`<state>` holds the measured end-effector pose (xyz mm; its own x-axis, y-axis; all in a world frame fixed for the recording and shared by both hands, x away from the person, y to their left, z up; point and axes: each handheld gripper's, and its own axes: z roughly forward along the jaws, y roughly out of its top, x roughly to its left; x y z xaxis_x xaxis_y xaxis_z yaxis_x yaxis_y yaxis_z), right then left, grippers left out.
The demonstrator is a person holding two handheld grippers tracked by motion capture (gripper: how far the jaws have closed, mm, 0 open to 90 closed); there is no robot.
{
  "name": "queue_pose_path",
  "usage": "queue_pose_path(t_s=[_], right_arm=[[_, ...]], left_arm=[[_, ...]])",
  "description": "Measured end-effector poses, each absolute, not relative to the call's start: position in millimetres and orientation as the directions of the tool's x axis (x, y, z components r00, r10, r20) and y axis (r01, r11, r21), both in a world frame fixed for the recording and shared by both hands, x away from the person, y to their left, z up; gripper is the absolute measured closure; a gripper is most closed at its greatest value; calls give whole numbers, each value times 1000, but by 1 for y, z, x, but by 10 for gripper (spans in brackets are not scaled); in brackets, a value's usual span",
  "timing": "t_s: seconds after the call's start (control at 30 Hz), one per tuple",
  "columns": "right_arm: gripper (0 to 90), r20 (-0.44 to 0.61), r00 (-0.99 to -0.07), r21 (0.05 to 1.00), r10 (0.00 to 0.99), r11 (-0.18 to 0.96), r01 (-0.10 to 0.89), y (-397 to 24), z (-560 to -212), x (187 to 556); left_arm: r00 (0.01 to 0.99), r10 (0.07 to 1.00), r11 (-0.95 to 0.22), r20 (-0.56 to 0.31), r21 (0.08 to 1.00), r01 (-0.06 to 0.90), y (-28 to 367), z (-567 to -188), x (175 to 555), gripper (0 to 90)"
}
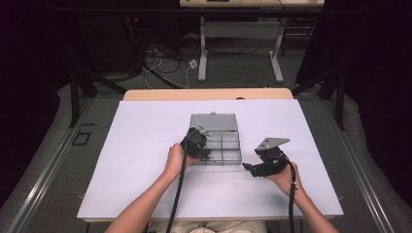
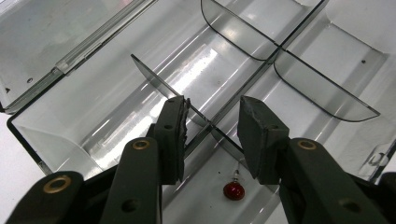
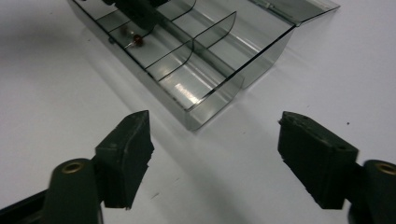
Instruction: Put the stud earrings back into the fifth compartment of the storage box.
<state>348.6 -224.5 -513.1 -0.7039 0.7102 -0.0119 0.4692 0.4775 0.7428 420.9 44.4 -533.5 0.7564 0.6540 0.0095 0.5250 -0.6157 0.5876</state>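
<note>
Left gripper view, clear compartment box [image 2: 140,93], red bead [image 2: 233,190] inside, left tool [image 2: 212,121] released, right tool [image 3: 215,140] released.

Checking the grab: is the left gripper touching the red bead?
Apart. The left gripper view shows the bead lying on the box floor below the left gripper, its open jaws clear of it.

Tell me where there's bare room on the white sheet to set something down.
The white table sheet is bare left of the clear smoky plastic compartment box, and along the far edge behind its open lid. Crowded: the box's near left corner, where the left tongs hang over the small red bead, and beside the right tongs.
</note>
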Motion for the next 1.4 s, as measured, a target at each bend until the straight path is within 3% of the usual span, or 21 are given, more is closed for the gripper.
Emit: queue_pose_path(t_s=[0.4, 0.57, 1.4], right_arm=[[769, 17, -655, 762, 755, 414, 498, -228, -510, 396], [894, 24, -637, 762, 771, 398, 511, -224, -510, 414], [900, 14, -564, 674, 825, 409, 615, -198, -519, 489]], left_arm=[[759, 652, -617, 9, 588, 523, 45, -534, 421, 618], [759, 651, -618, 11, 587, 522, 45, -533, 421, 619], [753, 658, -611, 9, 590, 527, 44, -534, 420, 622]])
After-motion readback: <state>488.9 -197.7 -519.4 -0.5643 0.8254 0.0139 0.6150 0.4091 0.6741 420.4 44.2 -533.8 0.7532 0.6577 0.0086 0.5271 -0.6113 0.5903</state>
